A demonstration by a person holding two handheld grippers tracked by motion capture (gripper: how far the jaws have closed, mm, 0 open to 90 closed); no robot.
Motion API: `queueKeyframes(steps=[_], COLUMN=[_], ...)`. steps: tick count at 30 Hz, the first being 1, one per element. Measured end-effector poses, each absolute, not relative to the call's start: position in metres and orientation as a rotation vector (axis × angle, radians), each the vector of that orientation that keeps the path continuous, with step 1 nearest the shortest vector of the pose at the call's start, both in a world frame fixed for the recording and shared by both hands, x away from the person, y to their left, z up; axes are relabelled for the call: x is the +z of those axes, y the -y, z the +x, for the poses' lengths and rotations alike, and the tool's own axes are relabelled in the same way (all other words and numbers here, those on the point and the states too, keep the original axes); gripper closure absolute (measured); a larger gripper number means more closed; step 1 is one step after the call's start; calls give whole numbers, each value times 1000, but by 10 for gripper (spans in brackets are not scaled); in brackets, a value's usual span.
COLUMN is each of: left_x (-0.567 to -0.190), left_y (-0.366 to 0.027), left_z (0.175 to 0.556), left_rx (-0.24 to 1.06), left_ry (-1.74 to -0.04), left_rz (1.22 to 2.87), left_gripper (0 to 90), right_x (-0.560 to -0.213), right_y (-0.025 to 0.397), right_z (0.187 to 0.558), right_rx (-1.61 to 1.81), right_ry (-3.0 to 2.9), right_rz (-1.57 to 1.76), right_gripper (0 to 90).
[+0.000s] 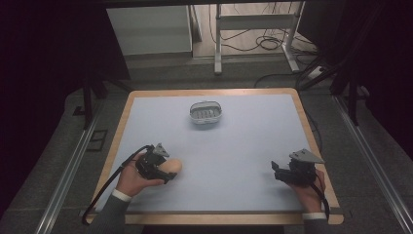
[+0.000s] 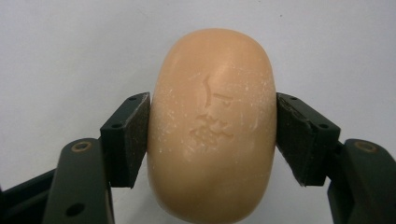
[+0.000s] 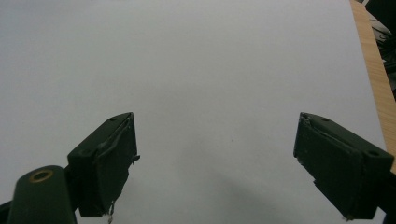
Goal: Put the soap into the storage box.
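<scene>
Table (image 1: pixel 253 146) in front of me: white sheet on top, wood edge showing round it, seen from the high view. Grey floor beyond it, with a white metal frame (image 1: pixel 255 29) and loose cables at the far side.

My left gripper (image 1: pixel 168 171) is at the near-left part of the table, my hand wrapped round its body, cable trailing back toward me off the near edge. My right gripper (image 1: pixel 275 171) is at the near-right, near the wood edge, grey three-cornered plate on top, jaws pointing left across the sheet.

White soap dish (image 1: pixel 205 112), oval with a slatted inside, sits at the far middle of the table, well apart from both my grippers. It looks bare inside from the high view.

Soap bar (image 2: pixel 212 126): peach-coloured, rounded oval, stamped mark on its upper face, whitish scuffs. In the left gripper view my two black pads (image 2: pixel 127 137) press its two long sides, one each side, so my left gripper is clamped on it. From above it pokes out to the right of that gripper, low over the sheet; whether it touches the sheet, can't tell.

Right gripper view: my jaws stand wide apart, only white sheet between them, wood edge at the upper right.
</scene>
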State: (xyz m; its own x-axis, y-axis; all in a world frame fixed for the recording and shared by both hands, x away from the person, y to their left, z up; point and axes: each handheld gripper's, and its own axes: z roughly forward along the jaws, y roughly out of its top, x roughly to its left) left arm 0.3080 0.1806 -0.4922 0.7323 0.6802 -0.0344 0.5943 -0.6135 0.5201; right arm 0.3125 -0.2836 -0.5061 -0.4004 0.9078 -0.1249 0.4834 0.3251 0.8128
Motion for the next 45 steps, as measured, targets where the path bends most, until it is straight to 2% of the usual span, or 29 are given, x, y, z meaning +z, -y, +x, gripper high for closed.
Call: queueKeyframes(steps=[45], left_x=[-469], left_y=[-182], left_z=[336], left_rx=[249], left_ry=[-973], left_rz=[2383], left_gripper=[317], right_x=[-507], right_y=[285], right_z=[313], right_rx=[937], right_ry=[-2014], right_rz=[1223], right_gripper=[133])
